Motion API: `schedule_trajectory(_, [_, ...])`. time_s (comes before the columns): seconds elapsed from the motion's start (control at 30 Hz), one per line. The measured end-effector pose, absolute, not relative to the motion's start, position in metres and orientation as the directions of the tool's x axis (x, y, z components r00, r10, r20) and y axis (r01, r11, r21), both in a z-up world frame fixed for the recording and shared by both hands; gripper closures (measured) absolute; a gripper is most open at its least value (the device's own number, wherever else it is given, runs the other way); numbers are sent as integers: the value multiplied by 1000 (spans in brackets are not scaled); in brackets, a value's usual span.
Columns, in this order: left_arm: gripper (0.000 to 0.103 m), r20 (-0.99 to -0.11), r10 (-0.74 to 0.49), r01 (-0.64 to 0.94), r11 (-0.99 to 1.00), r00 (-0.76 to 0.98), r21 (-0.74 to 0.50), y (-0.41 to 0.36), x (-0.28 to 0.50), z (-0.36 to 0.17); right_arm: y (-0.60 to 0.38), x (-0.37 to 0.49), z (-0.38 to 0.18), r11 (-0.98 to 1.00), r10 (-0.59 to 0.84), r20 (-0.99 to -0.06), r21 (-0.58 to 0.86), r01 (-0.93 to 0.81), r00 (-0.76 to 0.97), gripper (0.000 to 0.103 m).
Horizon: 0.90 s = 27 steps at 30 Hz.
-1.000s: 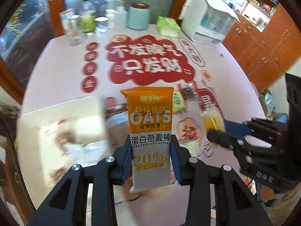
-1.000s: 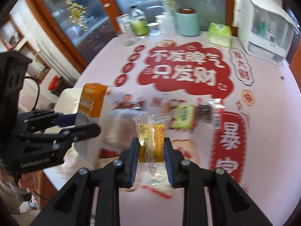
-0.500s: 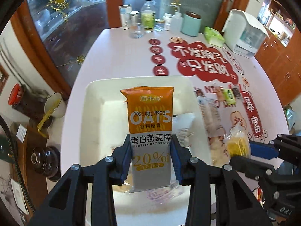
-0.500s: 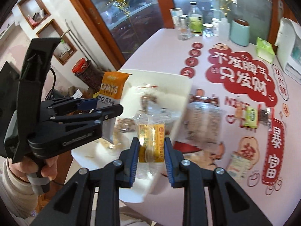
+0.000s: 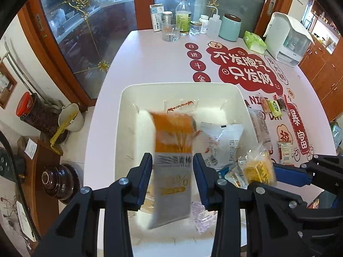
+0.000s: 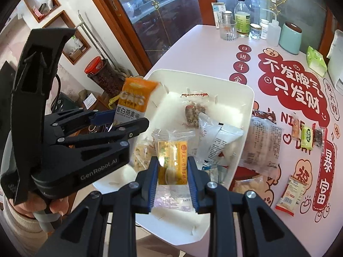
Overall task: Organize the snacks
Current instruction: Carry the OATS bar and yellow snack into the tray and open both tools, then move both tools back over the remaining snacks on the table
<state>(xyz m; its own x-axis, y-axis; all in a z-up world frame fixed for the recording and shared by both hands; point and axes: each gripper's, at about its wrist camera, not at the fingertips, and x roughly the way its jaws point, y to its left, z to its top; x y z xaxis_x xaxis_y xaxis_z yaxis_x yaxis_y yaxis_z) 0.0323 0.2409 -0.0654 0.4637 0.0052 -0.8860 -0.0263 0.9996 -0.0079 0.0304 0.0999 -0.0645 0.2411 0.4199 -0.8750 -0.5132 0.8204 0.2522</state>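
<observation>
Above the white tray (image 5: 126,115) on the tabletop (image 5: 150,60), the left claw (image 5: 172,184), parted, flanks a blurred oat-stick packet (image 5: 172,171), while the right claw (image 6: 172,171) grips a yellow snack packet (image 6: 172,162).

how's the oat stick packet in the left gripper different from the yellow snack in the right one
The oat stick packet is tall, opaque orange and white; the yellow snack is shorter, in clear wrap. The packet is motion-blurred between parted pads of the left gripper; the right gripper grips the snack. Both hang above the white tray.
</observation>
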Motion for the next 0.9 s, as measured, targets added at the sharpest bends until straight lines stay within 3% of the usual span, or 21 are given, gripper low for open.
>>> schedule_trajectory(0.07, [62,-886,16,-31,1000,464,2,241,33,-65,103,31,-65,822,419,-875,253,-511,241,76])
schedule_trajectory(0.13, [43,-886,23,-41,999,463,5,244,34,-65,106,31,-66,821,421,-877,258,-510,233,75])
schedule_trajectory(0.17, [28,-884,23,-51,999,467,-1,246,33,-65,106,31,-67,819,424,-877,264,-509,227,75])
schedule_trajectory(0.2, [22,-881,29,-62,998,472,0,247,33,-64,106,31,-68,820,425,-877,268,-507,223,73])
schedule_trajectory(0.33, [20,-886,25,-80,997,462,-13,251,33,-67,105,28,-68,821,421,-879,266,-505,222,66])
schedule_trajectory(0.9, [20,-898,5,-60,998,439,-24,233,22,-75,87,4,-66,825,411,-884,255,-504,225,66])
